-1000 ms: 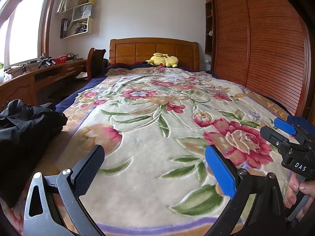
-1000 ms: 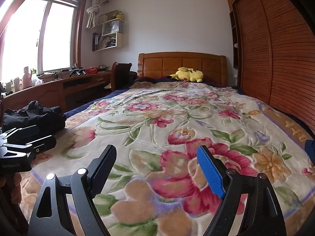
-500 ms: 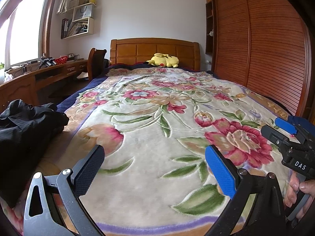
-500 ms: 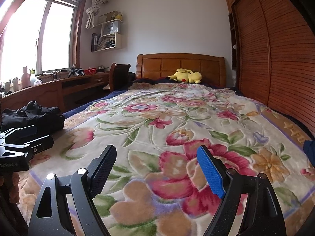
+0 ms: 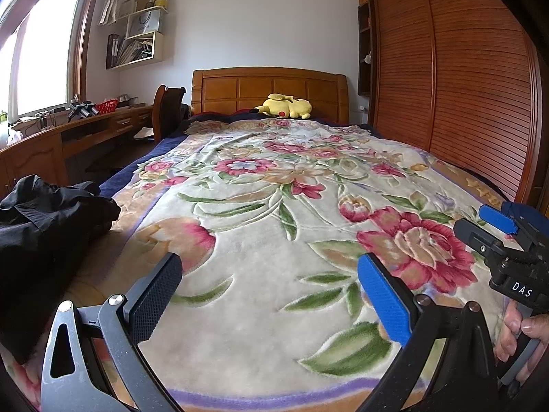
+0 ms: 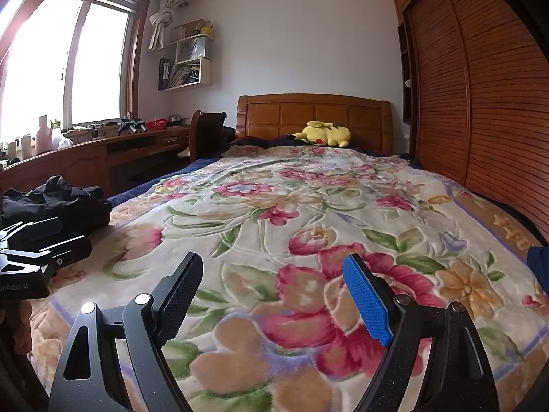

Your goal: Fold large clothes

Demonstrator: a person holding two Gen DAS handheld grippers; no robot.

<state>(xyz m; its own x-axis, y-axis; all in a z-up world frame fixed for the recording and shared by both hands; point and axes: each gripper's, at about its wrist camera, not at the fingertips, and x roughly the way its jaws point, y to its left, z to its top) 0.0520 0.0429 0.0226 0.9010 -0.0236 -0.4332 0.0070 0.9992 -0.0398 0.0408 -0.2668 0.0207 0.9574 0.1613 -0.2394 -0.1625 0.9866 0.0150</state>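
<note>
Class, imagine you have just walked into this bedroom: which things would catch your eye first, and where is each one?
First comes the floral blanket, big pink blooms covering the whole bed. Next, the yellow plush toy lying against the wooden headboard at the far end. Then the crumpled black garment heaped at the bed's near left edge, not yet folded.

I see the black garment (image 5: 44, 219), a large dark piece of clothing, crumpled in an unfolded heap with loose folds, lying on the left edge of the floral blanket (image 5: 274, 240), near its foot end.
</note>
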